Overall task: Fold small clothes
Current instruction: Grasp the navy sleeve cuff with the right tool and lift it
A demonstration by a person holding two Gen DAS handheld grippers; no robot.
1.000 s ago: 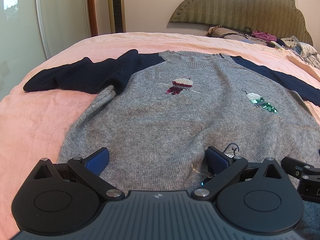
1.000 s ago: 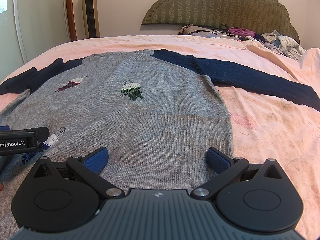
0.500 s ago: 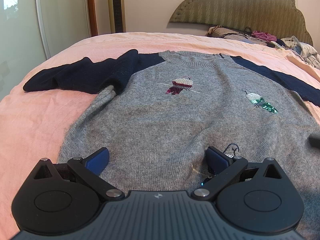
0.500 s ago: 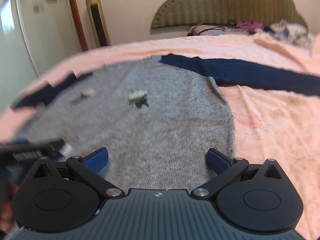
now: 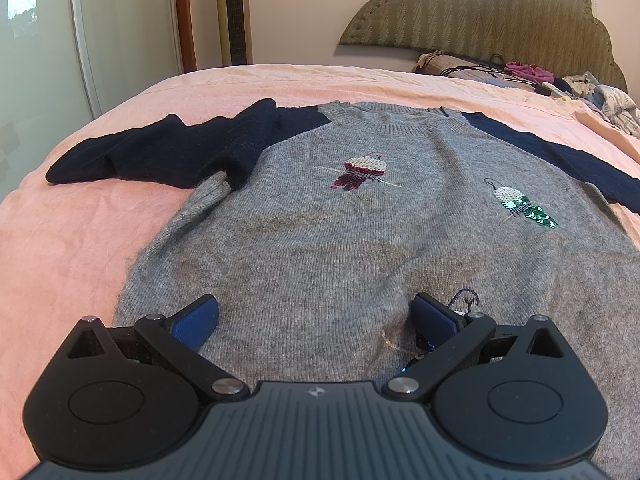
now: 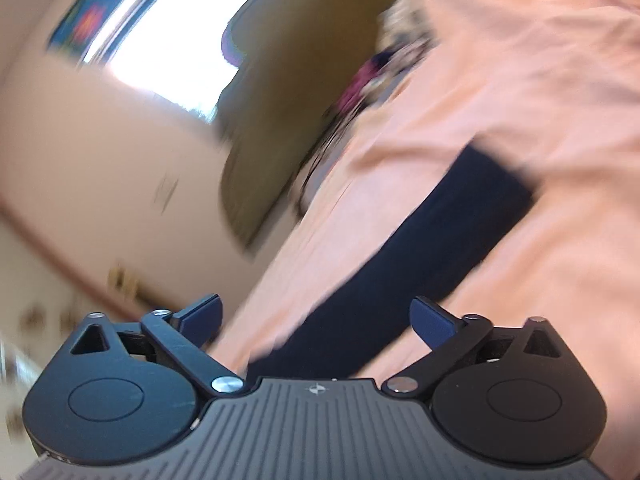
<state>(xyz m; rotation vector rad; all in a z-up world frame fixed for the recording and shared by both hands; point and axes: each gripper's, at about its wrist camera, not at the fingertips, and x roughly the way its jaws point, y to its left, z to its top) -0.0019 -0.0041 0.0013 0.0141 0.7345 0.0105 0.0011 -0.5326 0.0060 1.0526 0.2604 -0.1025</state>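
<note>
A grey knit sweater (image 5: 360,248) with navy sleeves and sequin bird patches lies flat, front up, on the pink bed. Its left navy sleeve (image 5: 160,152) is bunched out to the left. My left gripper (image 5: 316,316) is open and empty, low over the sweater's hem, fingers resting on or just above the grey knit. My right gripper (image 6: 316,316) is open and empty; its view is tilted and blurred, and the sweater's right navy sleeve (image 6: 420,256) runs between its fingers, stretched across the pink sheet.
The pink bedsheet (image 5: 72,240) covers the whole bed. A padded olive headboard (image 5: 480,12) stands at the far end with a heap of loose clothes (image 5: 560,84) in front of it. A tall fan column (image 5: 236,12) and glass doors are at the back left.
My right gripper has swung fast to the right and rolled, leaving the sweater's body and now facing the right navy sleeve. It has left the left wrist view. My left gripper has not moved.
</note>
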